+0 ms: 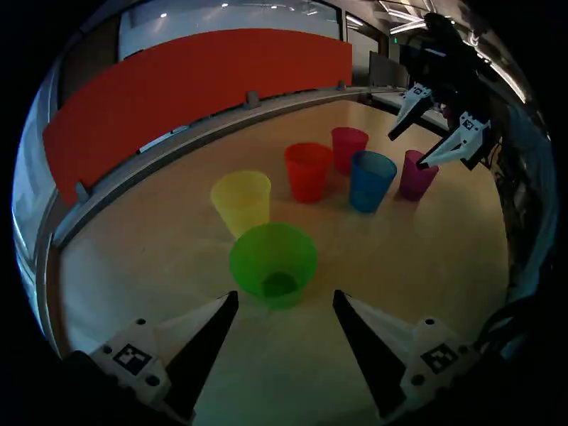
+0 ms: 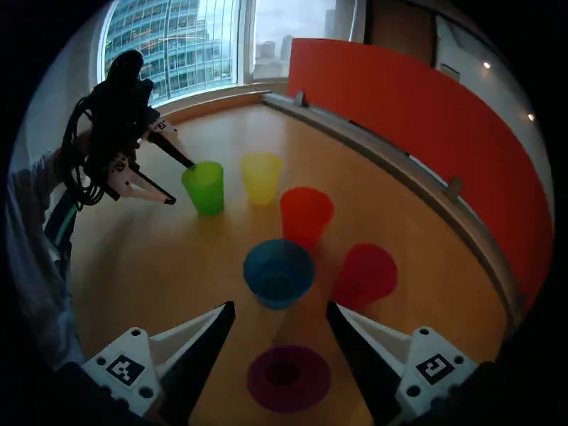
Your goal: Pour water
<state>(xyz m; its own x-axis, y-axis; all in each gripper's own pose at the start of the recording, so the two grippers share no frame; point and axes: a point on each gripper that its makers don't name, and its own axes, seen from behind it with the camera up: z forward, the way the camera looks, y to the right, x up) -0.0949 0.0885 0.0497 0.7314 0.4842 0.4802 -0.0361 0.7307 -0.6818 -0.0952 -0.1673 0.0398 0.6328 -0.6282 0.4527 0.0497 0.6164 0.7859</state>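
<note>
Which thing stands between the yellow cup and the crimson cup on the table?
The orange cup stands between the yellow cup and the crimson cup, the three forming one row. Both the left gripper view and the right gripper view show this.

An orange partition (image 1: 199,78) runs along the table (image 1: 426,270) edge at eleven o'clock in the left gripper view; the right gripper view has a window (image 2: 177,42) at eleven.
</note>
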